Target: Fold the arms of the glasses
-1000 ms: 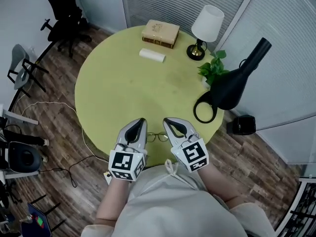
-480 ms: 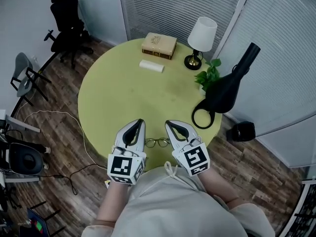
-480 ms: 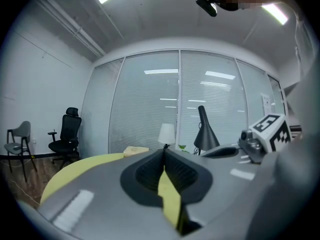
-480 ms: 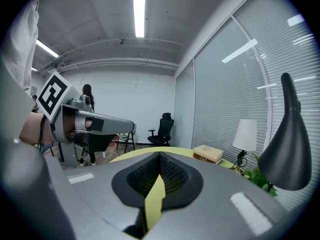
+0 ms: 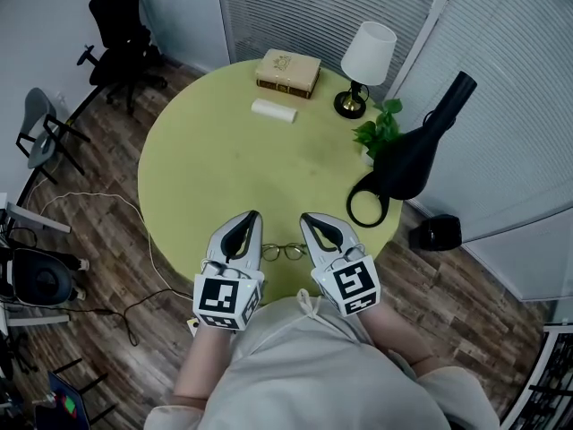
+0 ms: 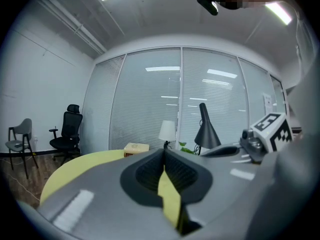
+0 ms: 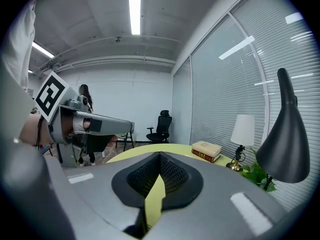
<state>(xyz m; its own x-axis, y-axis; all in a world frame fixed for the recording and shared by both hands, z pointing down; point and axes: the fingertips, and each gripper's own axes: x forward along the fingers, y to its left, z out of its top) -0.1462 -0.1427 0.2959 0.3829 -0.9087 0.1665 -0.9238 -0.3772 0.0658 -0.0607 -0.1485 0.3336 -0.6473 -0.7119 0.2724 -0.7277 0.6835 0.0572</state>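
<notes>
Hardly anything shifts from a second ago. In the head view, the left gripper (image 5: 252, 217) and right gripper (image 5: 305, 219) flank the glasses (image 5: 285, 252) at their 9 and 3 o'clock. The glasses lie at the desk's (image 5: 224, 150) 6 o'clock edge. In the left gripper view, the jaws are pressed together with nothing between them. In the right gripper view, the jaws are likewise closed and empty.

The round yellow-green table (image 5: 224, 168) has a smooth, matt top, and the thin-rimmed glasses (image 5: 285, 252) at its 6 o'clock edge look like fine metal wire. The dark plank floor (image 5: 98, 164) shows wood grain. The left gripper (image 5: 253, 215) and right gripper (image 5: 304, 218) have smooth grey plastic shells and ribbed black pads (image 6: 147, 174).
</notes>
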